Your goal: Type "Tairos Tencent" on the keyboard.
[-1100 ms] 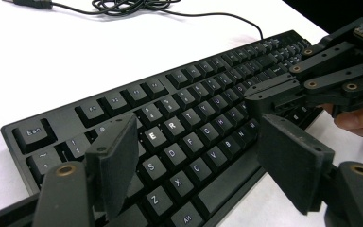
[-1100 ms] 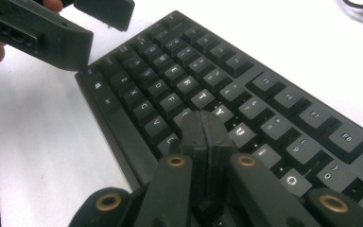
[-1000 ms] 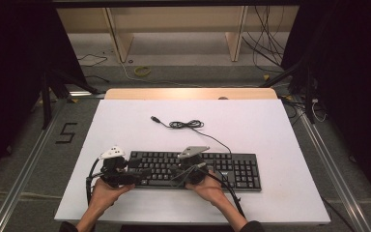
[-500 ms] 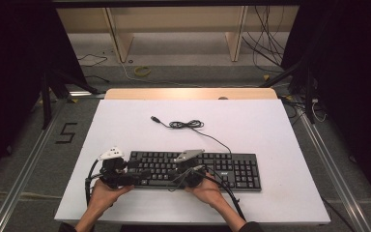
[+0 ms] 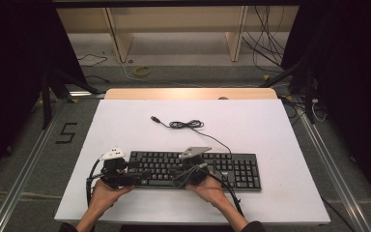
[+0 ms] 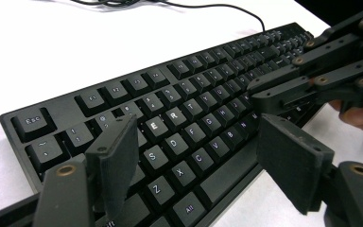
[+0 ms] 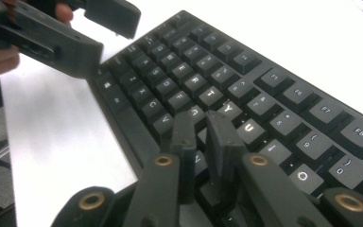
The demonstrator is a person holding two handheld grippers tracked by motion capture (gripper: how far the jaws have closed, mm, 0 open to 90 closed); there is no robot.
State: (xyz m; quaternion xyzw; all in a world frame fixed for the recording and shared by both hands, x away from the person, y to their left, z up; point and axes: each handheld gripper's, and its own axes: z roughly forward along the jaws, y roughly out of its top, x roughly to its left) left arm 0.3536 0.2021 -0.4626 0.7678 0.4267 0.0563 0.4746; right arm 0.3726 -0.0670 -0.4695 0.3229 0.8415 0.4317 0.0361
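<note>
I see the keyboard (image 5: 195,170) on the white counter (image 5: 251,130), near edge. Left tool (image 6: 203,161) wide over the left keys. Right tool (image 7: 203,137), jaws just parting, nearly together, empty: press one key squarely

1. The white table (image 5: 270,125) is evenly bright from overhead; the floor on both sides falls into near-black.
2. The keyboard (image 5: 232,169) casts hardly any shadow.
3. In the left gripper view the table's far edge glares white.
4. The right gripper view is soft, perhaps motion-blurred, with near jaws out of focus.
</note>
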